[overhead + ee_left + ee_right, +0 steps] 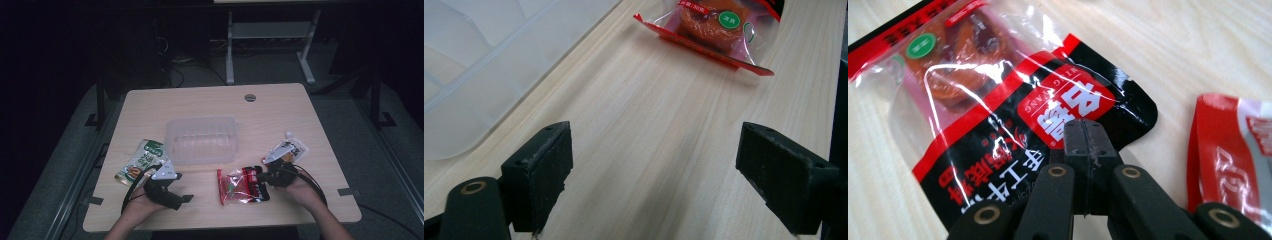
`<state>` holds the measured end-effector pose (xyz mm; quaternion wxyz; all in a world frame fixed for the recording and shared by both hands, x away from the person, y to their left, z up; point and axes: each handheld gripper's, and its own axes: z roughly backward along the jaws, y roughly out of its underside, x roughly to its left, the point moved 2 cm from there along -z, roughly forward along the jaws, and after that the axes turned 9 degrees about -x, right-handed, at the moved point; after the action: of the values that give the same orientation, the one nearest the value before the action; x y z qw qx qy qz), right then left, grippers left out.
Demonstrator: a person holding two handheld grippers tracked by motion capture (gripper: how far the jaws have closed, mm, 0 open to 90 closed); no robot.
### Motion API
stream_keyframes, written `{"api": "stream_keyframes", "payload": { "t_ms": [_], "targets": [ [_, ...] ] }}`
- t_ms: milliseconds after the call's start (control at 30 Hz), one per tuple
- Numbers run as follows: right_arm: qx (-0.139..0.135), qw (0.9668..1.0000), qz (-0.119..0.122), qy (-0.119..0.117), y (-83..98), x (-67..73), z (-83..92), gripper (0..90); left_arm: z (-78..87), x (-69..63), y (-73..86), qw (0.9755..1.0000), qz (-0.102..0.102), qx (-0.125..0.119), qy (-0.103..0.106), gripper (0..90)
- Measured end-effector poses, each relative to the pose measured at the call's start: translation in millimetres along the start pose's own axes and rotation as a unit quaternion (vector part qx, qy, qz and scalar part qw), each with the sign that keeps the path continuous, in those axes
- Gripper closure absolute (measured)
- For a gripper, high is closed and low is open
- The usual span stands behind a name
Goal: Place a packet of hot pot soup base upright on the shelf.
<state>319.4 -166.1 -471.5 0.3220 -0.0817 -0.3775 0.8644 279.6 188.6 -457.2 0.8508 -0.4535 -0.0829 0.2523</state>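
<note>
While left tongs (654,175) gape, right tongs (1088,140) clenched, seemingly on red packet (998,100).

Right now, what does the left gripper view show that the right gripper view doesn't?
Left gripper view's own: the clear plastic tub and the left claw, jaws wide open over bare wood. Right gripper view's own: the right claw, jaws shut, and a red-and-white packet beside it. Shared: the red snack pack and the wooden table.

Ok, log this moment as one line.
right gripper: shut on red snack packet | left gripper: open, empty | clear bin: empty
</note>
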Motion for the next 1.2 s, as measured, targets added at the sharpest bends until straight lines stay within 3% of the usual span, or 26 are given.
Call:
{"api": "stream_keyframes", "payload": {
  "t_ms": [233,600,867,1200],
  "targets": [
    [-0.002,0.9999,-0.010,-0.006,-5.5,-4.0,-5.7,89.6,-1.1,-1.1,-1.2,1.0000,0.004,-0.005,0.003,14.7],
    [0.000,1.0000,-0.003,-0.006,-22.9,-4.9,-23.3,89.7,-2.3,-3.4,-1.4,1.0000,0.003,-0.004,0.005,14.9],
    [-0.006,1.0000,-0.003,-0.006,-17.2,-5.2,-6.2,89.6,-1.9,-5.9,-1.4,1.0000,-0.004,-0.002,0.004,15.1],
    [0.003,0.9999,0.011,-0.005,-14.4,0.9,-15.8,89.6,-2.0,-6.2,-1.4,1.0000,-0.005,0.001,0.005,15.2]
  ]
}}
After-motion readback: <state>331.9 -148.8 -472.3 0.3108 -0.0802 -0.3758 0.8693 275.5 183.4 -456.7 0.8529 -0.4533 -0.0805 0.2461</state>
